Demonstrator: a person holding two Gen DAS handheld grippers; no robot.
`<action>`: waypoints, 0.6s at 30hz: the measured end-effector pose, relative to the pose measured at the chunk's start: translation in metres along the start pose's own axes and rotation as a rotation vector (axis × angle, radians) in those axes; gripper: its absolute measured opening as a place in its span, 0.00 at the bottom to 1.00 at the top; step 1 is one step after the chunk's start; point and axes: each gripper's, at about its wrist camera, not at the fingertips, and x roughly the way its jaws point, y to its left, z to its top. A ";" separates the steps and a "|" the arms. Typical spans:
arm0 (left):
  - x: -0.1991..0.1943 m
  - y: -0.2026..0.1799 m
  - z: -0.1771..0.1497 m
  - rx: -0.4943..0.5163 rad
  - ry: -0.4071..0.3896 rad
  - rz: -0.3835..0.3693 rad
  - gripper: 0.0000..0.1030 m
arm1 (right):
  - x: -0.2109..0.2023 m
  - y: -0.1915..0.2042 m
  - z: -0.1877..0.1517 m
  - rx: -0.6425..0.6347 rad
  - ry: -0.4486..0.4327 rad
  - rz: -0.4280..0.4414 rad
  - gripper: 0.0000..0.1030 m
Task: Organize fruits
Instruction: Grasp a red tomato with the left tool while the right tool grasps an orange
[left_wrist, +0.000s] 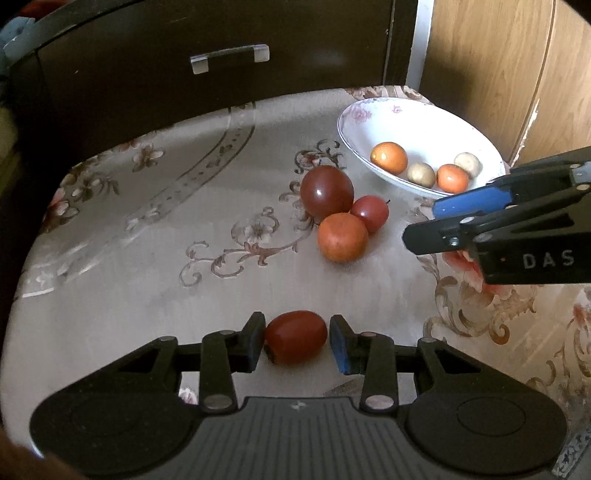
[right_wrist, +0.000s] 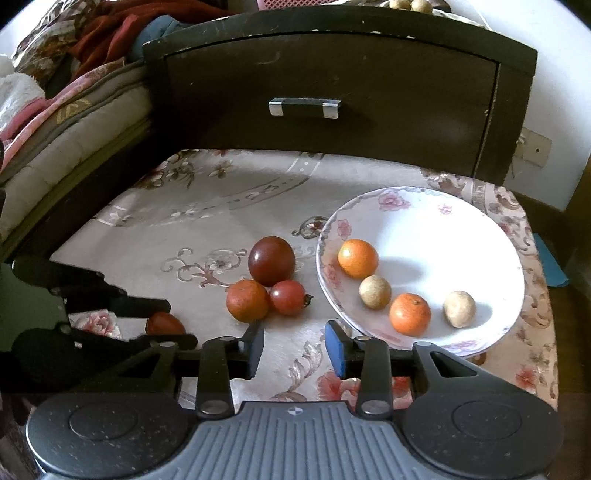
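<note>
My left gripper (left_wrist: 296, 341) is shut on a red oval tomato (left_wrist: 296, 341), both pads touching its sides, low over the floral cloth; the tomato also shows in the right wrist view (right_wrist: 165, 324). A dark red tomato (left_wrist: 326, 191), a small red tomato (left_wrist: 370, 212) and an orange (left_wrist: 342, 237) cluster mid-table. A white floral bowl (left_wrist: 406, 122) at the right holds two oranges (left_wrist: 389, 157) and two brown round fruits (left_wrist: 421, 174). My right gripper (right_wrist: 294, 350) is open and empty, just in front of the cluster (right_wrist: 247, 300) and left of the bowl (right_wrist: 461, 229).
A dark wooden drawer front with a metal handle (right_wrist: 303, 108) stands behind the table. Bedding (right_wrist: 55, 110) lies at the far left. A wooden panel (left_wrist: 498, 74) rises at the right behind the bowl. The floral tablecloth (left_wrist: 166, 221) stretches to the left.
</note>
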 end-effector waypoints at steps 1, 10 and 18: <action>-0.001 0.000 0.000 -0.002 0.002 -0.002 0.44 | 0.002 0.001 0.000 0.000 0.002 0.004 0.30; -0.005 0.002 -0.001 -0.025 0.022 -0.033 0.40 | 0.010 0.014 0.002 -0.011 0.006 0.018 0.31; -0.006 0.003 -0.002 -0.045 0.042 -0.036 0.40 | 0.028 0.029 0.007 0.036 0.016 0.045 0.31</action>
